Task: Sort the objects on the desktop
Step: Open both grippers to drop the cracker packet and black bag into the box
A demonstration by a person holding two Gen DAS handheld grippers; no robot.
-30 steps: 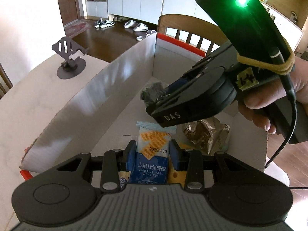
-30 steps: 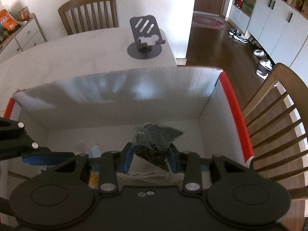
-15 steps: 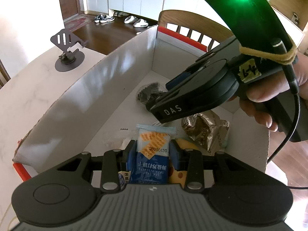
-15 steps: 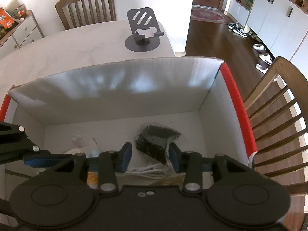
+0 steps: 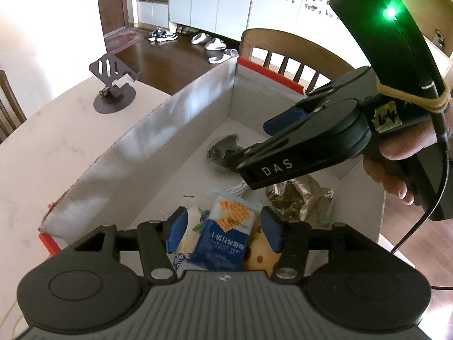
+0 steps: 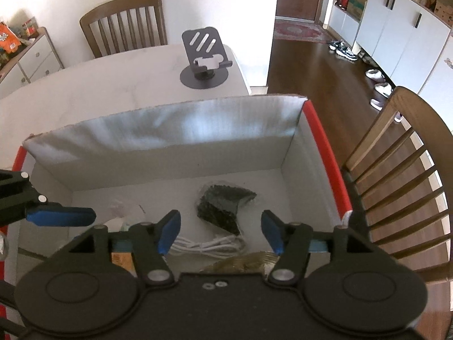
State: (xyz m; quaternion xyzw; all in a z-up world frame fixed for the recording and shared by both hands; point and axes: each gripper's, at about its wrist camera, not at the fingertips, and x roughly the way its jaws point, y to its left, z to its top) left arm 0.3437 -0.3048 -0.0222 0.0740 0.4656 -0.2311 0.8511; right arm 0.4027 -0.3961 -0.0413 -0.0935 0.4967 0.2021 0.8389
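A: Starting left of the box (image 5: 175, 130), what stands on the table (image 5: 42, 153)?

B: A dark phone stand (image 5: 113, 90), well apart from the box's long wall.

A: And inside the box?

B: Near its left end lies a blue snack packet (image 5: 223, 240) printed with crackers and the number 20250430; the line of white characters below is too small to read. The left gripper (image 5: 223, 231) hangs over it, and its jaws have just been opening, so both blue pads stand clear of the packet between them.

A: Further right?

B: A dark crinkled bag (image 6: 223, 206) lies on the box floor near the middle, with a white cable (image 6: 209, 245) beside it. The right gripper (image 6: 220, 231) sits above, its jaws also just widened and apart from the bag. Its side reads "DAS", and a yellow tag carries a handwritten "64".
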